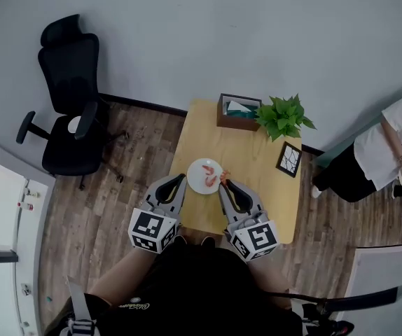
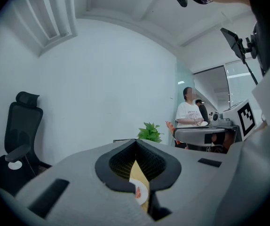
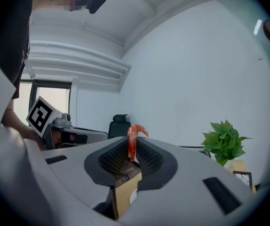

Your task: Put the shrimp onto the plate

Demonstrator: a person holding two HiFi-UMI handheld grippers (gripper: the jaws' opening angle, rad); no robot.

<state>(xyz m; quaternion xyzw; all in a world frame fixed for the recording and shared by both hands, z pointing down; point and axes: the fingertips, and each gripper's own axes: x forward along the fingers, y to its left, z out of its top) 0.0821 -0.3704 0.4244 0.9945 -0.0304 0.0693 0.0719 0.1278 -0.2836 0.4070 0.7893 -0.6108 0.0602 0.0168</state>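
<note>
Pinches red shrimp [image 3: 133, 139] by lower end in right gripper [image 3: 131, 149], white plate [image 1: 195, 170] just left of it; likely light, soft, slippery. Left gripper [image 2: 136, 145] closed, empty.

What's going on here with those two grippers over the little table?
A person stands at a small wooden table, a gripper in each hand. The right gripper is clamped on a shrimp at the white plate's right edge; an orange piece already lies on it. The left gripper is shut and empty, beside the plate.

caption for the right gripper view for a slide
Right gripper pinching an orange curled shrimp upright, green leafy plant beyond.
</note>
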